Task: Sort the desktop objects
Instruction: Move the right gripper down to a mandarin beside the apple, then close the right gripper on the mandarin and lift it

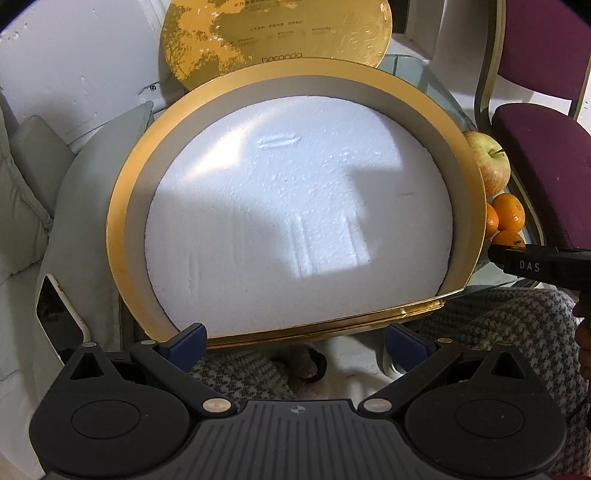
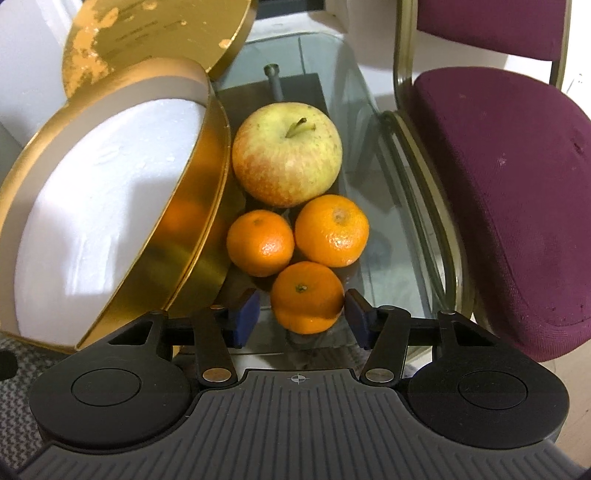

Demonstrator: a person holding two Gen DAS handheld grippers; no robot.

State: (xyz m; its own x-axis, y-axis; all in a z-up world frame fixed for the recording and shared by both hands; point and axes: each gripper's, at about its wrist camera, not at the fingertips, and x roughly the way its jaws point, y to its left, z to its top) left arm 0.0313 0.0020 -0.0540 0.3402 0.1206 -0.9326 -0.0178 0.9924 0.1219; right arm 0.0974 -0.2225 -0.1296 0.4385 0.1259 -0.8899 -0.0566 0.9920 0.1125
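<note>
A round gold box lined with white foam fills the left wrist view. My left gripper is open, its blue pads wide apart at the box's near rim and holding nothing. In the right wrist view an apple and three oranges sit on the glass table just right of the gold box. The nearest orange lies between the open fingers of my right gripper; a small gap shows at the left pad. The other two oranges rest behind it.
A gold lid leans upright behind the box. A purple chair stands close to the table's right edge. A phone lies left of the box on a grey cushion. A person's houndstooth-clad legs are below the table edge.
</note>
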